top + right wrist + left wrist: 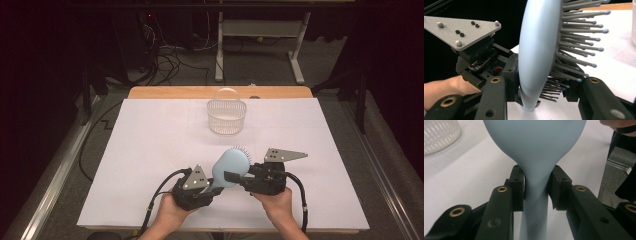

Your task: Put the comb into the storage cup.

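Between both tongs' [216, 186] jaws, the hairbrush [231, 166].

Your two grippers are black, blocky units. The left gripper [216, 186] carries a small grey three-cornered plate dotted with dark screws and pale studs; the right gripper [231, 176] bears a longer, pointed one. A thick black cable loops back from each body toward your wrists. Your hands and forearms are bare, with no sleeves or gloves. Up close, the jaws are matte black bars with brass-ringed holes, and flat black pads [517, 185] are fixed on with recessed screws.
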Demonstrator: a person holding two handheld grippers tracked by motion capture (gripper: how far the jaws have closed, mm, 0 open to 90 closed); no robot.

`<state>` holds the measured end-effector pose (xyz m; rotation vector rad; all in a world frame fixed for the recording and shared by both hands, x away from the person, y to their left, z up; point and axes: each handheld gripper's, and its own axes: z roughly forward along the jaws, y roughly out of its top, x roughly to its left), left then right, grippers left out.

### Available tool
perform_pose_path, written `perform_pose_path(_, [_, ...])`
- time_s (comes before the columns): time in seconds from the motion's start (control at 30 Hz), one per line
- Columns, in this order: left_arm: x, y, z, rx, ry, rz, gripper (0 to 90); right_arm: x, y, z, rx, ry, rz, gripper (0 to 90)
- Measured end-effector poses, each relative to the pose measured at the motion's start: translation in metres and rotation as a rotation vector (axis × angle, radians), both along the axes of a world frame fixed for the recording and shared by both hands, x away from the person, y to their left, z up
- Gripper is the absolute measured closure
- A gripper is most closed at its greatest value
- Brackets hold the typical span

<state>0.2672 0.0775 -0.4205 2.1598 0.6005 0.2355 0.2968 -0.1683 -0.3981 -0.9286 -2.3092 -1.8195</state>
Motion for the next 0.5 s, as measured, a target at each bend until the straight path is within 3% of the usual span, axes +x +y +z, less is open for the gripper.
perform_pose_path(0.37, [0.0012,0.0025,-0.0001,-0.018,-0.001,0.022,52.7,0.0011,-0.0043,0.0027,-0.007,-0.001,-0.014,57.8])
perform_pose_path(0.43, [0.0016,0.0019,-0.0007,-0.014,0.001,0.020,44.9,0.0013,-0.0044,0.0030,-0.012,-0.004,-0.013,57.8])
perform_pose_path(0.5, [0.0002,0.0021,-0.0015,-0.004,-0.033,0.017,44.8,0.0014,-0.0046,0.0030,-0.015,-0.004,-0.015,57.8])
